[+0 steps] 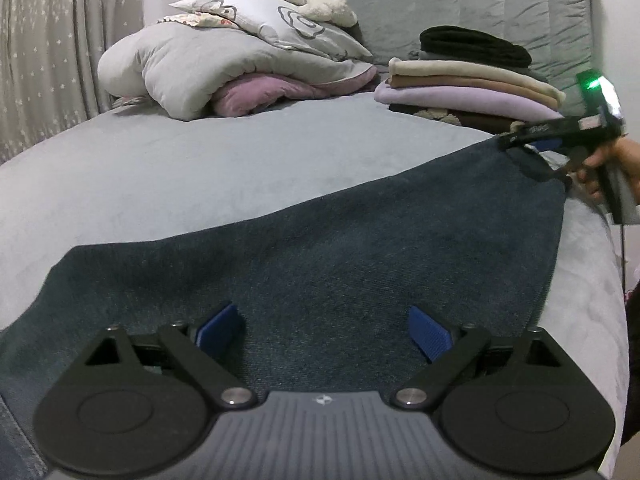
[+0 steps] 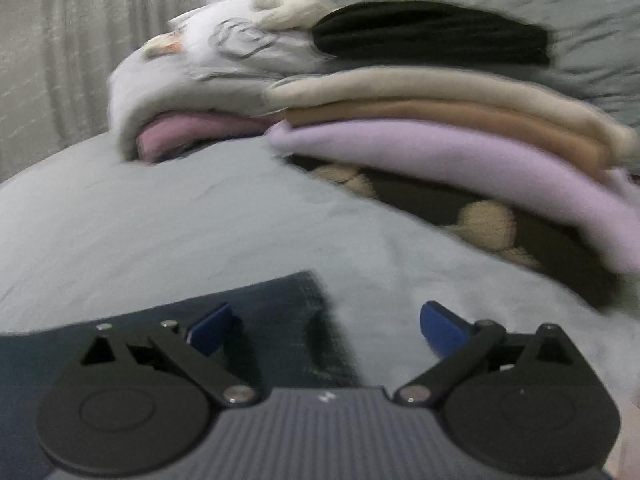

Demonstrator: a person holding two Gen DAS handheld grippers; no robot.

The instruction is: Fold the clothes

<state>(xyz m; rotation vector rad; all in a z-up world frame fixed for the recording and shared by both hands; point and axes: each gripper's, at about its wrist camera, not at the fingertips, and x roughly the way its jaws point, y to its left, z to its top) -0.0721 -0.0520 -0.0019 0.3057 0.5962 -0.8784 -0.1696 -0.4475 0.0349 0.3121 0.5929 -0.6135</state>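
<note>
Right wrist view motion-blurred: folded stack of beige, tan, lilac garments ahead of right gripper smeared. Dark blue denim garment beneath cut off by frame bottom.

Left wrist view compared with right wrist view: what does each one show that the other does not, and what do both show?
Only the left wrist view shows the open left gripper above the wide dark blue denim garment, and the right gripper from outside, held by a hand at the garment's far corner.

Only the right wrist view shows the right gripper's blue pads standing apart, open.

Both show the grey bed sheet, the stack of folded clothes, the rolled grey quilt and the cream plush toy.
</note>
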